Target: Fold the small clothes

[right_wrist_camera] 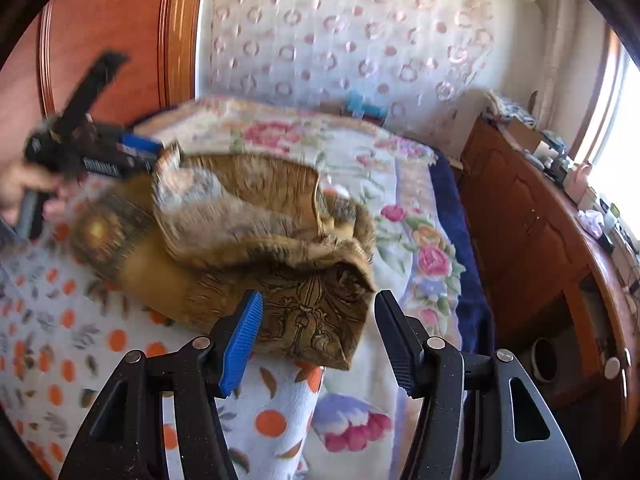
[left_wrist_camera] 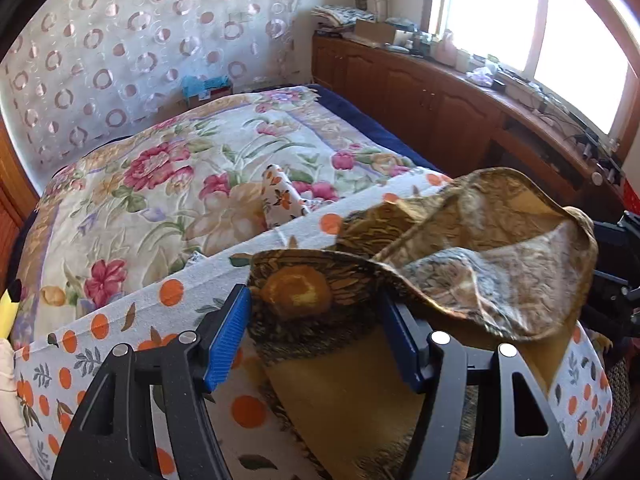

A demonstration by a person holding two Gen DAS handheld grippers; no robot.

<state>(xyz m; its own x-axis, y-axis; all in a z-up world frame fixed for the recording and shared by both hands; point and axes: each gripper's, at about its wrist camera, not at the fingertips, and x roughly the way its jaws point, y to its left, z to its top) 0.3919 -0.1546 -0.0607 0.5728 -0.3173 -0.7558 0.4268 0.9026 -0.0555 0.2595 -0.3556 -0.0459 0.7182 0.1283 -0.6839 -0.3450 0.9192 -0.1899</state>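
Note:
A brown and gold patterned garment (left_wrist_camera: 480, 248) lies on a white cloth with orange dots (left_wrist_camera: 120, 320) spread over the bed. One flap of the garment stands up, folded over toward the right. My left gripper (left_wrist_camera: 316, 300) is open, its blue pads wide apart with the garment's near end between them; the flap's edge hides the right pad's tip. In the right wrist view the same garment (right_wrist_camera: 248, 216) is bunched in a fold. My right gripper (right_wrist_camera: 318, 300) is open around its near corner, pads clear of the cloth. The blurred left gripper (right_wrist_camera: 136, 152) is at the garment's far corner.
A floral quilt (left_wrist_camera: 180, 184) covers the bed, with a small rolled white piece with orange flowers (left_wrist_camera: 280, 200) on it. A wooden cabinet (left_wrist_camera: 440, 100) cluttered on top runs along the window side. A wooden headboard (right_wrist_camera: 112, 32) and patterned curtain stand behind. A hand (right_wrist_camera: 16, 188) holds the left gripper.

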